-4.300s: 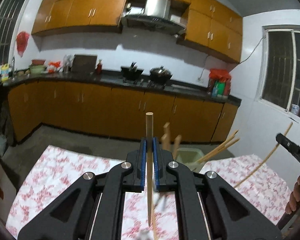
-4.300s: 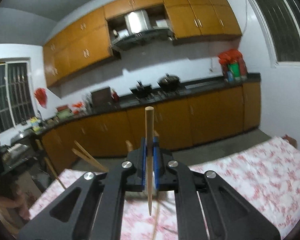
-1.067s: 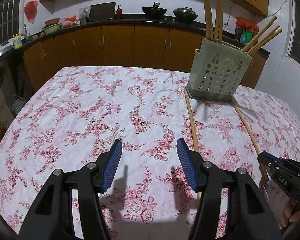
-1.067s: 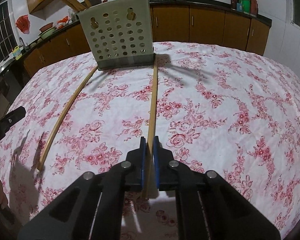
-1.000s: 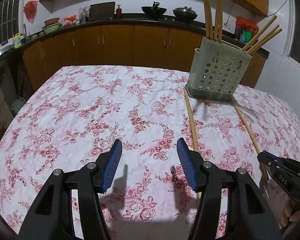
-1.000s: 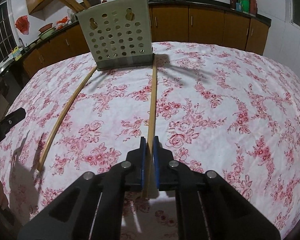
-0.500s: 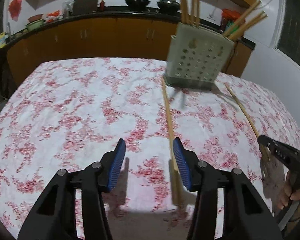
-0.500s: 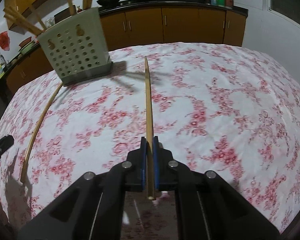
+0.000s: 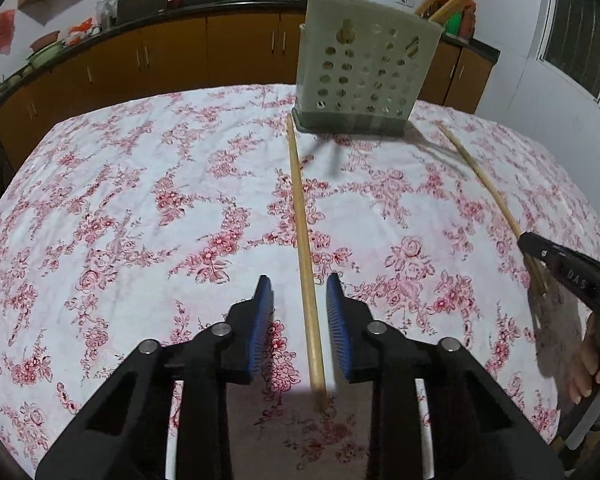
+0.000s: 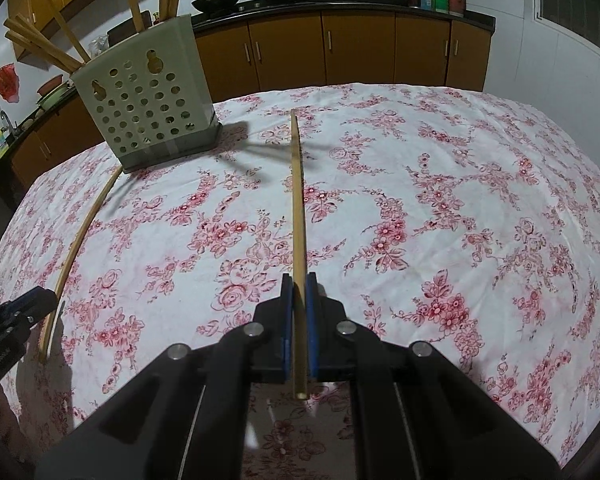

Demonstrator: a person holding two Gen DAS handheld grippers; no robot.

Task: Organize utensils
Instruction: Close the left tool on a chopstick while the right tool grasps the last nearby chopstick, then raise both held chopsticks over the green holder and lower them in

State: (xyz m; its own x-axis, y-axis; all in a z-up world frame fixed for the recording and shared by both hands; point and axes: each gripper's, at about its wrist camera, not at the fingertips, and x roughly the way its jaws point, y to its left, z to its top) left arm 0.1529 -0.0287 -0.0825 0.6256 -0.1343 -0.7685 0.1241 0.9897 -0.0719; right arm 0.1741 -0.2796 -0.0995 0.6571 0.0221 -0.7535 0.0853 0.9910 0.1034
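Straddling a bamboo chopstick point(image 9: 305, 256) low in the centre of the left wrist view, the left gripper point(image 9: 300, 312) was closing, its blue pads point(image 9: 262, 322) narrow but not yet touching the stick, which lay flat on the floral tablecloth point(image 9: 140, 200). At the upper centre stood the perforated utensil holder point(image 9: 364, 76), already holding several chopsticks. At the right edge the right gripper point(image 9: 566, 270) appeared beside a second chopstick. In the right wrist view, that gripper point(image 10: 299, 312), bottom centre, was clamped tight on the other chopstick point(image 10: 297, 204), holder at upper left.
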